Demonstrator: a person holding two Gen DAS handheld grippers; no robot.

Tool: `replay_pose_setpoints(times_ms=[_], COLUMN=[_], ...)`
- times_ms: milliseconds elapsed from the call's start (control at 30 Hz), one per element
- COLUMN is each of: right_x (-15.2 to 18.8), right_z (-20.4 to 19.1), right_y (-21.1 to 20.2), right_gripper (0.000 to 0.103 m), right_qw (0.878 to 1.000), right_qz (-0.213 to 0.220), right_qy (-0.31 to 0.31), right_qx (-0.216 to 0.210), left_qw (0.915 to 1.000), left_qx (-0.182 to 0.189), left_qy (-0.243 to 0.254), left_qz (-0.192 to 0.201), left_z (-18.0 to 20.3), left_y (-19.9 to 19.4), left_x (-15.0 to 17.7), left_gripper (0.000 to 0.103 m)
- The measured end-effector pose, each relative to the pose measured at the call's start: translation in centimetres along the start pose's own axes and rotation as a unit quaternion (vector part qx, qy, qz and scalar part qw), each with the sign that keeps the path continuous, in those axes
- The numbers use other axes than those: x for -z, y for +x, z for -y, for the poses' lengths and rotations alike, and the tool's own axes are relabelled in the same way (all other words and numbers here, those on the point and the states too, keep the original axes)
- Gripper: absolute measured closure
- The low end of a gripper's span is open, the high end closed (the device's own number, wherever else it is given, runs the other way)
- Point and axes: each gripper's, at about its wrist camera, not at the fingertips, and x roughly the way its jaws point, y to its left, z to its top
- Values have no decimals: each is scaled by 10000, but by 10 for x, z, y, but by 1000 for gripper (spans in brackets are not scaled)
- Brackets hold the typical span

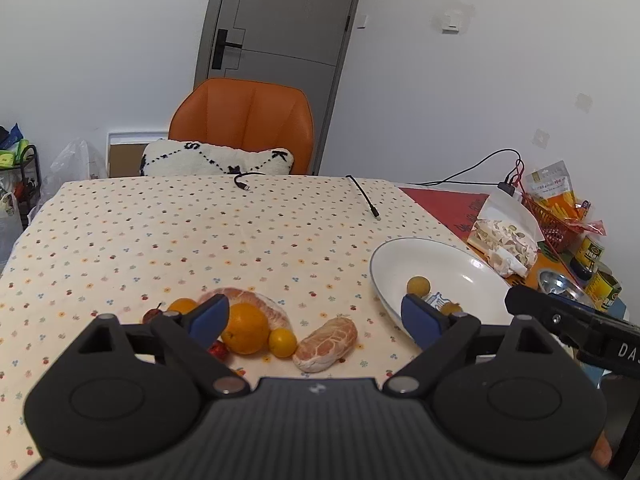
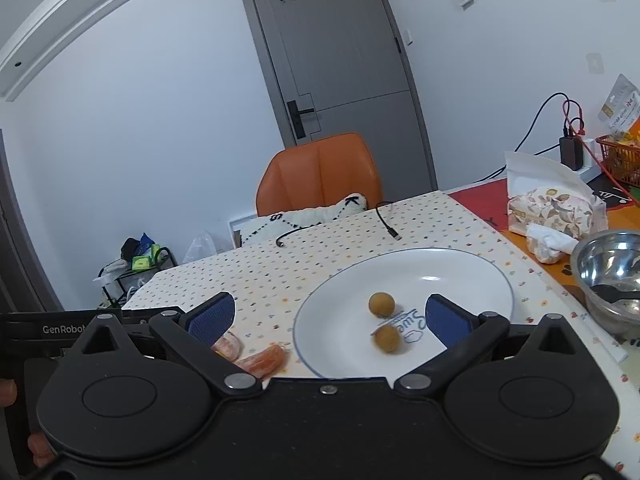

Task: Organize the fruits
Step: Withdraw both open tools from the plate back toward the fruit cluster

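Observation:
A white plate (image 1: 448,256) holds two small brown-yellow round fruits (image 1: 418,285); in the right wrist view the plate (image 2: 440,272) and the two fruits (image 2: 381,304) are close below. Left of the plate lie a large orange (image 1: 245,328), a small yellow citrus (image 1: 282,343), two peeled pomelo pieces (image 1: 326,344), another small orange (image 1: 182,306) and small red fruits (image 1: 218,350). My left gripper (image 1: 316,320) is open above this fruit pile, holding nothing. My right gripper (image 2: 328,318) is open over the plate's near rim, empty. Peeled segments (image 2: 264,360) show beside its left finger.
The table has a dotted cloth (image 1: 200,232). Two black cables (image 1: 364,196) lie at the far side. An orange chair (image 1: 244,120) with a cushion stands behind. At the right are a snack bag (image 1: 504,240), a steel bowl (image 2: 612,272), cans and a red basket (image 1: 552,216).

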Motion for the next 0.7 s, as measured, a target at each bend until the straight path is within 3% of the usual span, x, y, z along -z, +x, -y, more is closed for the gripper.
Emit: replay_pose_setpoints(times_ms=[233,700], right_x=[3,11], right_z=[-7,-26], right_y=[2,16], right_gripper=[0,0], right_qw=[9999,9998], right_qz=[25,-53], right_qy=[-26,-83], right_qx=[111,-170], left_qw=[9999,9992], left_qx=[-62,-362], left_qy=[-70,-51], left_qz=[-58,-158], left_z=[-12,-36], left_y=[-7,-18], left_x=[6,16], left_gripper=[11,11])
